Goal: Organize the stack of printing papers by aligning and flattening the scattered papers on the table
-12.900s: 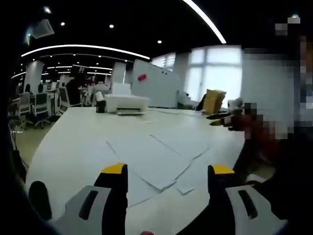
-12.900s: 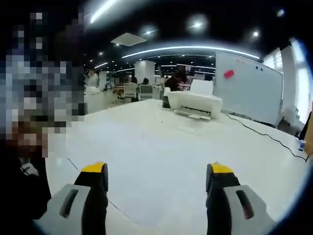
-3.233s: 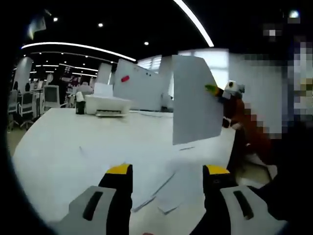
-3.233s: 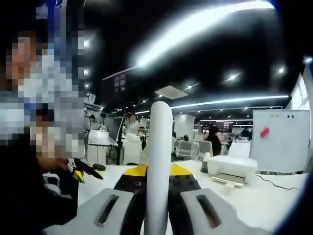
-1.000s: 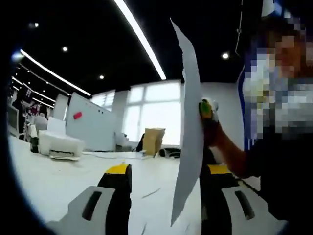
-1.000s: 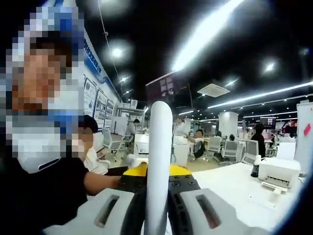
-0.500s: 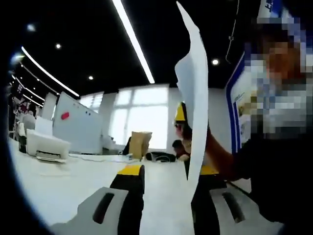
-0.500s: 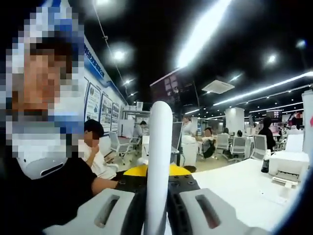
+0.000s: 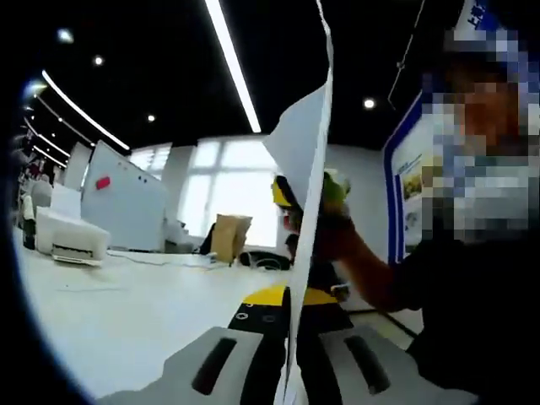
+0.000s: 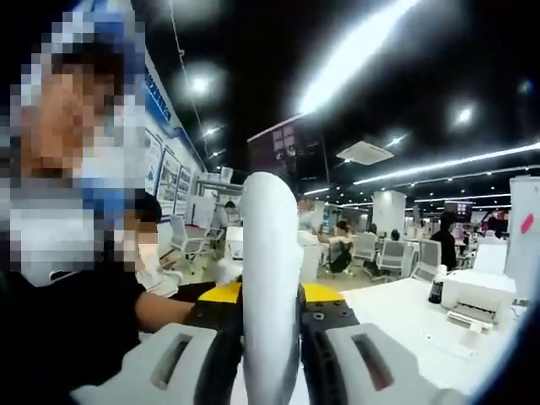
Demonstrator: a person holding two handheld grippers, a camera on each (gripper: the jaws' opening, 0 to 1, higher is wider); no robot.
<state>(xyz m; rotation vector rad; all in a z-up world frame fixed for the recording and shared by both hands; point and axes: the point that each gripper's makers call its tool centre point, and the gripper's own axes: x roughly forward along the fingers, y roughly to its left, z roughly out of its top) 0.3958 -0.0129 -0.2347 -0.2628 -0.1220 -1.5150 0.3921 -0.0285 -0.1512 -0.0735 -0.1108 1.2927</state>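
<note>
Paper (image 9: 302, 160) stands edge-on between our two grippers, lifted clear of the counter (image 9: 126, 308). Our left gripper (image 9: 288, 305) is closed on the sheet's lower part, its yellow-tipped jaws pressed together with the paper rising between them. Higher up, in the left gripper view, our right gripper (image 9: 305, 192) pinches the same sheet, a hand (image 9: 329, 240) behind it. In the right gripper view, our right gripper (image 10: 270, 297) is clamped on the paper (image 10: 270, 278), which runs up the middle as a white strip. On the white counter (image 10: 405, 325) sits a printer (image 10: 477, 295); the same printer (image 9: 67, 239) shows in the left gripper view beside a whiteboard (image 9: 118, 198).
</note>
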